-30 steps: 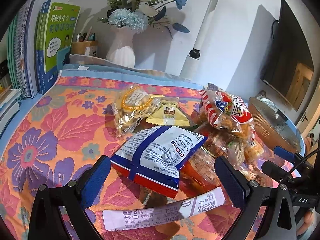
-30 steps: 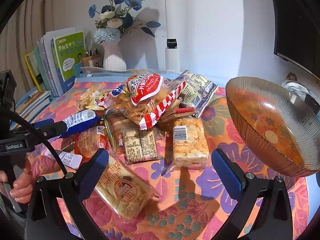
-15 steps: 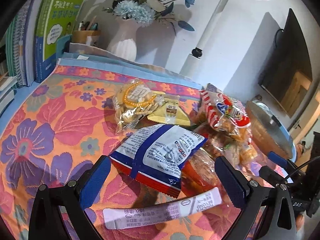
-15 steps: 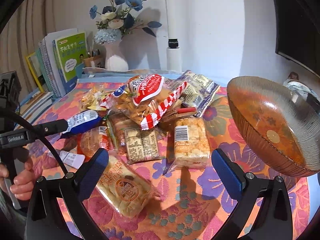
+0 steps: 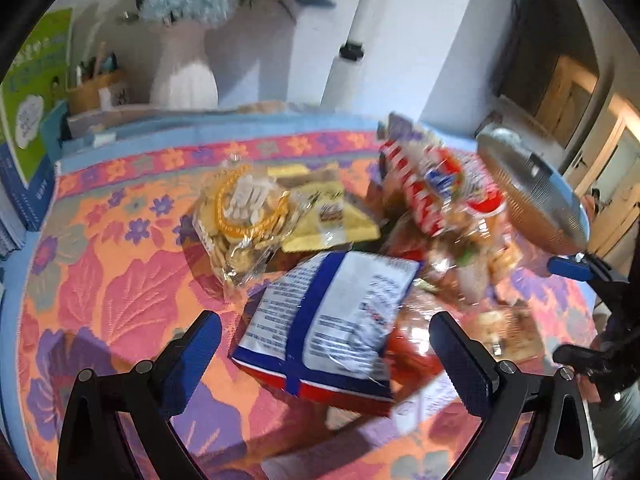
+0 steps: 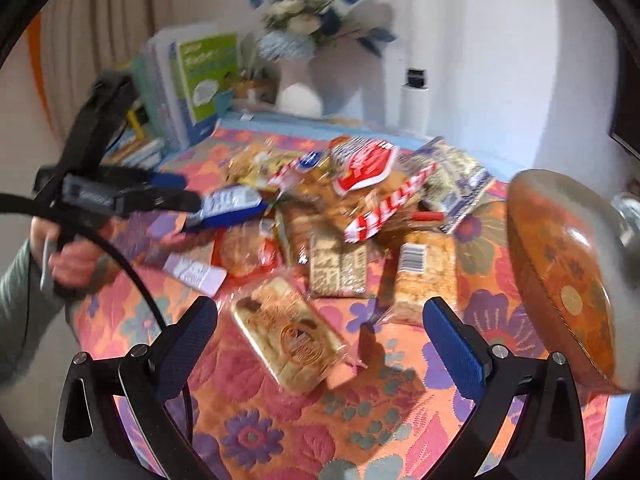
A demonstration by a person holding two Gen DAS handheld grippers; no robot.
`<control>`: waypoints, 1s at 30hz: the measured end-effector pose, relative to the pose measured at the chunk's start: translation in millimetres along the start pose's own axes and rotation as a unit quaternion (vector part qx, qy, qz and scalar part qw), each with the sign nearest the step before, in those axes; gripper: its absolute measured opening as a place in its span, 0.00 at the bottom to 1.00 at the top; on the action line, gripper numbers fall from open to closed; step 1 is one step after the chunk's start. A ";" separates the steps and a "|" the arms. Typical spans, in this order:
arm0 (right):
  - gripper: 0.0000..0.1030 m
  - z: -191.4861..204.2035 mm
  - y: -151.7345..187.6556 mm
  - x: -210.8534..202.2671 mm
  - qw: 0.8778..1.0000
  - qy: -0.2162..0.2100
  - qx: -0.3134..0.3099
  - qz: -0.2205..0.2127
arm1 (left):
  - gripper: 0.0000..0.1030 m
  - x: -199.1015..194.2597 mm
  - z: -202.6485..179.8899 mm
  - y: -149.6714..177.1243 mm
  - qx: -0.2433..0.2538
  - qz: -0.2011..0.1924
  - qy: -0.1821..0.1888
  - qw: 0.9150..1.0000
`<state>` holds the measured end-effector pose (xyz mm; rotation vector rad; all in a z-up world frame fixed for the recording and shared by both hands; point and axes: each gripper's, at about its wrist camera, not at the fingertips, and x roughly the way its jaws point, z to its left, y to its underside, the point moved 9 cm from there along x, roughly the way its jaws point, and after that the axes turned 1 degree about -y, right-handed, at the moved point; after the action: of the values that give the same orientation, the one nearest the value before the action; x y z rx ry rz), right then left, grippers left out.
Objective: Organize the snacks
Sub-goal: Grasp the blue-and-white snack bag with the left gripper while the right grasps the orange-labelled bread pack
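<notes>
Labels blurred, unreadable. Both hand-held grippers apart: left (image 5: 325, 354) at blue-white bag (image 5: 332, 320), right (image 6: 320, 334) over biscuit pack (image 6: 290, 340); bowl (image 6: 560, 276) beside.

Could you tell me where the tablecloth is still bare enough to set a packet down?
Bare cloth lies left of the blue-and-white bag, out toward the books, and on the near side between the biscuit pack and the glass bowl. The middle is crowded with the snack pile.
</notes>
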<state>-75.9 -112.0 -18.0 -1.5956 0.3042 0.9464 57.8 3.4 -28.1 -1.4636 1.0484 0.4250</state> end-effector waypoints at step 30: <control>0.44 22.3 28.6 12.0 0.997 -0.028 -0.033 0.062 | 0.65 -24.1 -10.9 6.9 -0.023 -0.012 0.015 1.000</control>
<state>-96.1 -95.8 -46.0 -1.6215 0.3377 1.1046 36.3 2.7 -11.2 -1.5267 1.0498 0.4142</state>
